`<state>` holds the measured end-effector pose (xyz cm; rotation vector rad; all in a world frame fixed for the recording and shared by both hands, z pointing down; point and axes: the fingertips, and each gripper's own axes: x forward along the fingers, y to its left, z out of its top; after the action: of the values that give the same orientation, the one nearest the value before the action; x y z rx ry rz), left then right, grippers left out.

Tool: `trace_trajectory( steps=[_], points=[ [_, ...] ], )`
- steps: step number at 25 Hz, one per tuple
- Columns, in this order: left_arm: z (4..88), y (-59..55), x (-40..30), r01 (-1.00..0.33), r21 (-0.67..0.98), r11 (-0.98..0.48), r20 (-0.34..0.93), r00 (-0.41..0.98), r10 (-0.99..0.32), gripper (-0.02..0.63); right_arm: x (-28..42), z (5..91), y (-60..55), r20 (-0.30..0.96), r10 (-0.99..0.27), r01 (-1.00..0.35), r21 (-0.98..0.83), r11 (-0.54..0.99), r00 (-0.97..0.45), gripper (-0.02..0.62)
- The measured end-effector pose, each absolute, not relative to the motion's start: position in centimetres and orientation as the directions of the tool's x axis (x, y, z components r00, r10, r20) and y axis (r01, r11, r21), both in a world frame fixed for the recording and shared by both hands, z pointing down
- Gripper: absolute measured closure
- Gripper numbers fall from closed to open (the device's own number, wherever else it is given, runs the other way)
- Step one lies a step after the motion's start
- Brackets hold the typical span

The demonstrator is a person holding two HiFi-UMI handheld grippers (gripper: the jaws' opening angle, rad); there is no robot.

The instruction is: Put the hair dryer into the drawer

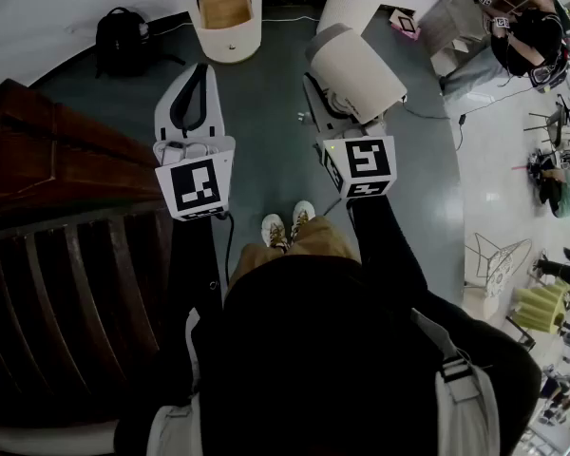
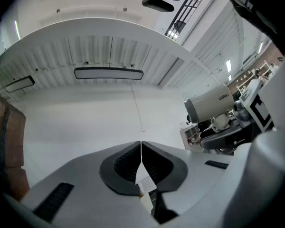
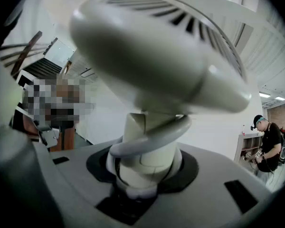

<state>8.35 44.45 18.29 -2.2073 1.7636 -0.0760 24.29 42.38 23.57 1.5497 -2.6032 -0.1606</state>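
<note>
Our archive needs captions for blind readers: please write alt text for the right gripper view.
A cream plastic hair dryer fills the frame, its handle clamped between the jaws of the right gripper. Far right, a person in black stands by a white shelf.

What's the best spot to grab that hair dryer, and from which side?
Take the hair dryer by its handle, from its lower end, as the right gripper holds it: the handle is narrow and round, so the jaws close on both sides. The barrel looks too wide for them and sits clear above.
</note>
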Motion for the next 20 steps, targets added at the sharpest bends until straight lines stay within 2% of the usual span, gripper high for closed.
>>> trace_trajectory(
  steps=[20],
  points=[
    [20.3, 40.2, 14.3, -0.945, -0.281, -0.168, -0.127, 0.21, -0.969, 0.588, 30.1, 24.9, 37.5, 0.013, -0.856, -0.853, 0.076, 0.516, -0.516, 0.399]
  ],
)
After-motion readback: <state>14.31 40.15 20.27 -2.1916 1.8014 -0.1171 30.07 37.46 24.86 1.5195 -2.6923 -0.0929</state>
